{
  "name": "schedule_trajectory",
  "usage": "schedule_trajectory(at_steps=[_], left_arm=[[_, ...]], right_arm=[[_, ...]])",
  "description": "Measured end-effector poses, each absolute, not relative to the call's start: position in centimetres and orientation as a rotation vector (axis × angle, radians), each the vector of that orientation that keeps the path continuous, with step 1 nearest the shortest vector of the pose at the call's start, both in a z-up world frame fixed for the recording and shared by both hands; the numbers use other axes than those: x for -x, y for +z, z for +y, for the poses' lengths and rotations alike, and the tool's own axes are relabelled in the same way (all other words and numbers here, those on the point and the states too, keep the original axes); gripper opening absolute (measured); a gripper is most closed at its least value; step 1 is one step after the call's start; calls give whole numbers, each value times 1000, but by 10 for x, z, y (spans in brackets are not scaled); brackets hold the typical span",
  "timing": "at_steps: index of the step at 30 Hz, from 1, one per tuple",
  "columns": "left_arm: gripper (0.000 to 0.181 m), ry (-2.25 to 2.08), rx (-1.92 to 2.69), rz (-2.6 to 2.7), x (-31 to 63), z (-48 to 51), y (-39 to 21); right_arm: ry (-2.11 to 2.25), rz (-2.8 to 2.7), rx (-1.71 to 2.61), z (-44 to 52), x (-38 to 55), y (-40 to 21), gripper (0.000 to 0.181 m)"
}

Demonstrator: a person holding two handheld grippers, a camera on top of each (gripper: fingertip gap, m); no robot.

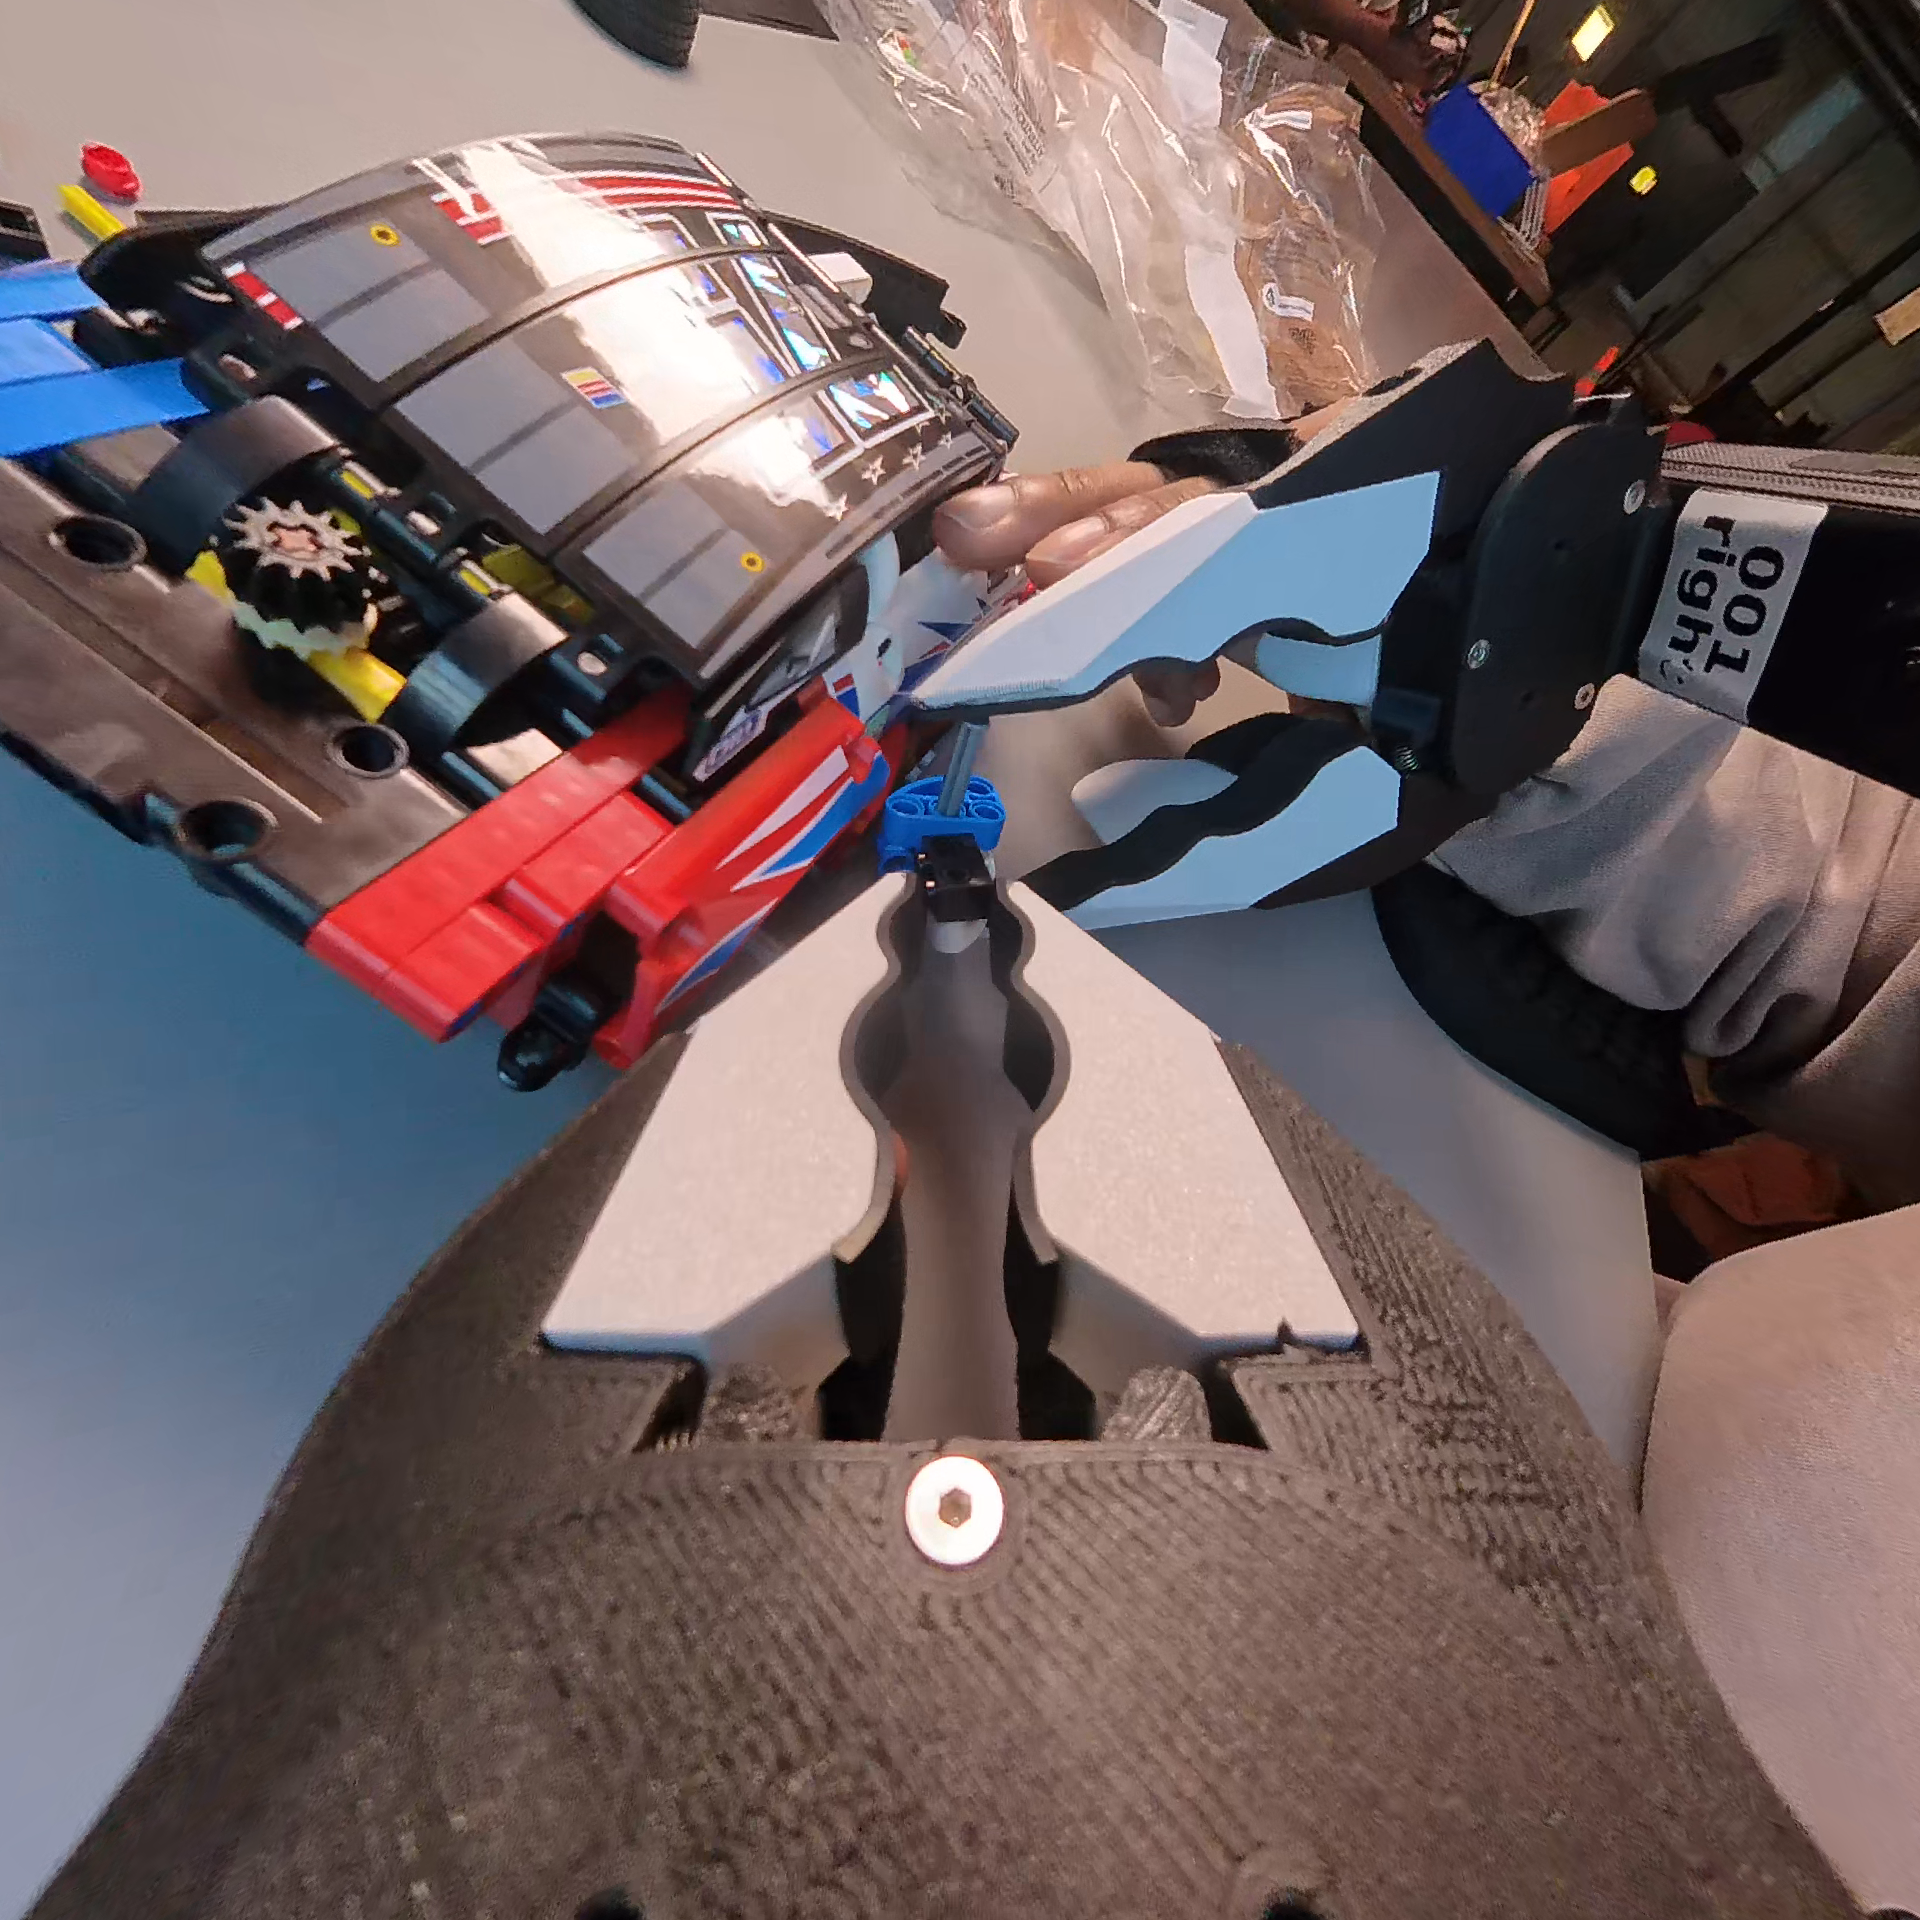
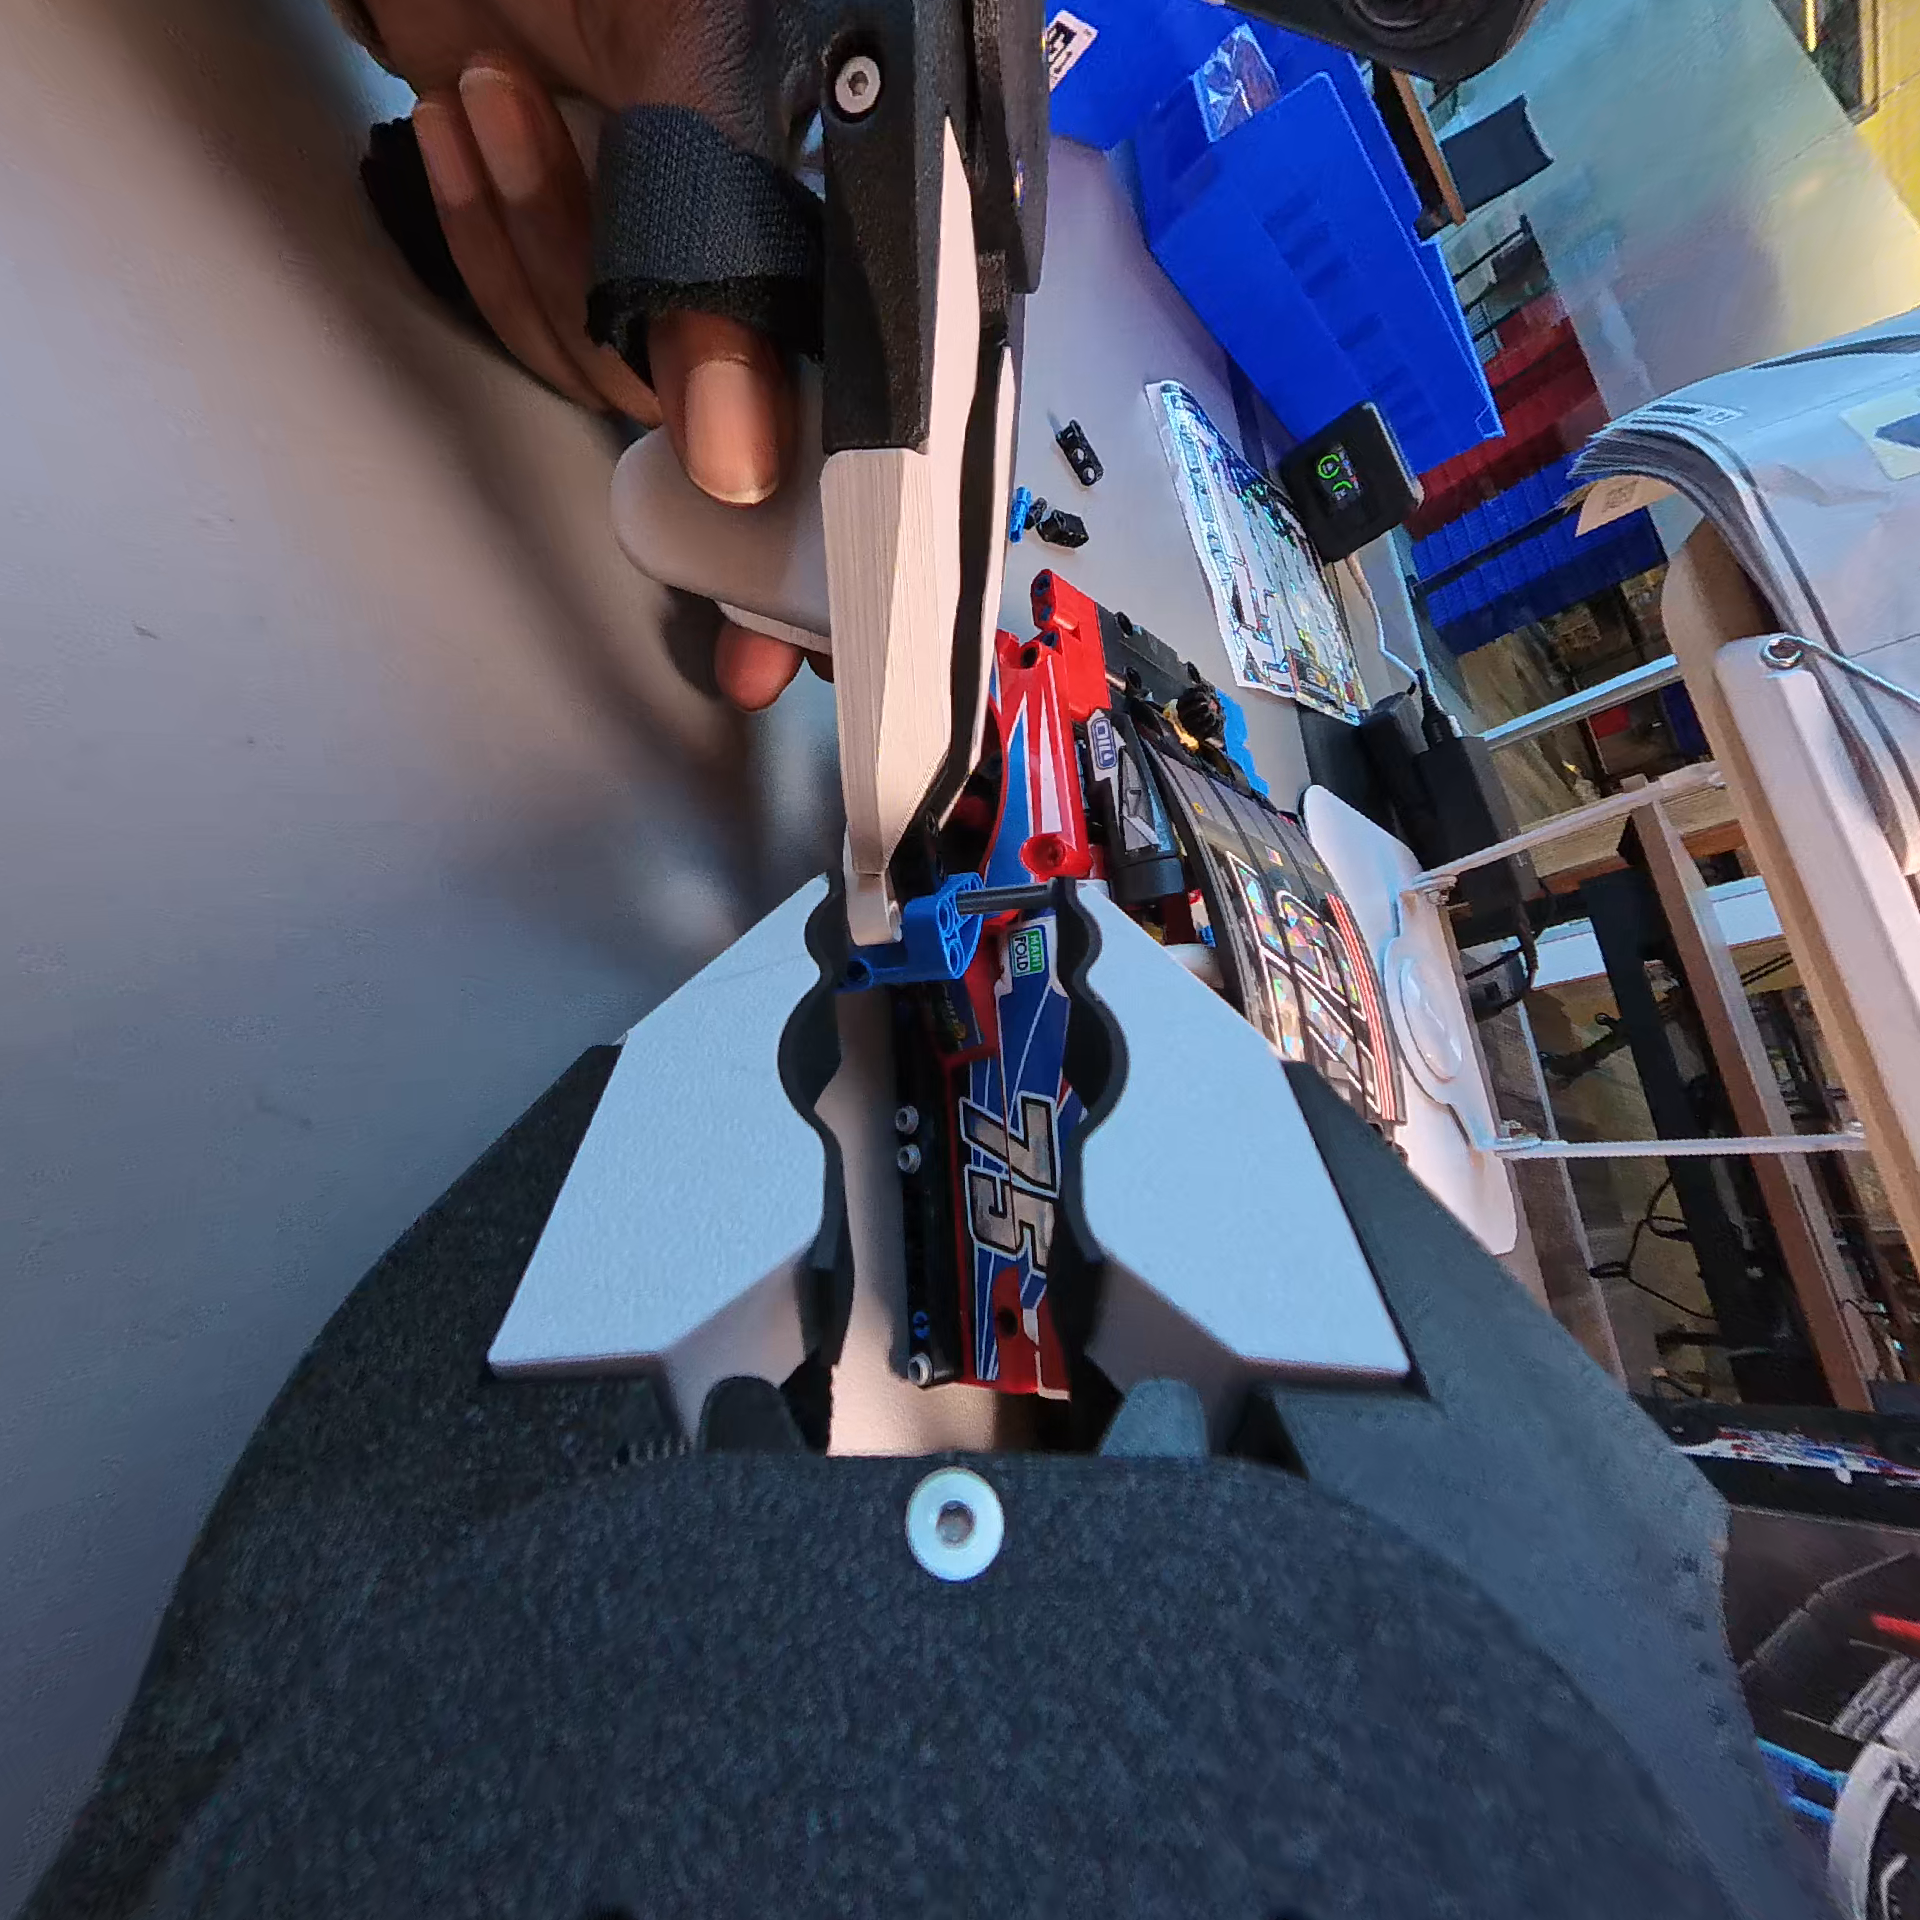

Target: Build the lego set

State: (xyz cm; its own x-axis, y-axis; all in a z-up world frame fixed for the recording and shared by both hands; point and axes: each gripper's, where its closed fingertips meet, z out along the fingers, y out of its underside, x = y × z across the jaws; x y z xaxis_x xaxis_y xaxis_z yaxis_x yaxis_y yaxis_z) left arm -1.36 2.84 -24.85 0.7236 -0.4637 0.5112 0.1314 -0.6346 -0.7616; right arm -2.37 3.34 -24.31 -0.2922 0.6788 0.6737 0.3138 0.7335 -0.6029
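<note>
The lego car (image 1: pixel 582 468), with a black roof and red and blue sides, lies on the grey table (image 1: pixel 208 1143). My left gripper (image 1: pixel 951 899) is shut on a small black piece joined to a blue connector (image 1: pixel 940 810), which carries a grey axle (image 1: pixel 961 758). It holds them at the car's red side. My right gripper (image 1: pixel 997 774) is open, and the axle's end touches its upper finger. In the right wrist view the right gripper (image 2: pixel 956 914) straddles the car's side panel (image 2: pixel 1023 1143). The left gripper (image 2: pixel 873 883) comes in from above with the connector (image 2: pixel 935 925) and axle (image 2: pixel 1013 899).
Clear plastic bags (image 1: pixel 1143 156) lie behind the car, and small red (image 1: pixel 109 171) and yellow (image 1: pixel 88 208) pieces lie at the far left. Blue bins (image 2: pixel 1309 260), a sticker sheet (image 2: pixel 1247 540) and loose black pieces (image 2: pixel 1075 452) are beyond the car. A person's fingers (image 1: pixel 1039 499) rest on the car. Less than 4 cm separates the two grippers' tips.
</note>
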Motion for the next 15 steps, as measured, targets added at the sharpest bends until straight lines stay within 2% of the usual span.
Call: schedule_trajectory(at_steps=[1, 15], left_arm=[[10, -900, 2080, 254, 14, 28, -248], [10, -962, 2031, 240, 13, 27, -241]], right_arm=[[429, -1883, 757, 34, 24, -243, 38], [376, -1845, 718, 37, 26, -239, 37]])
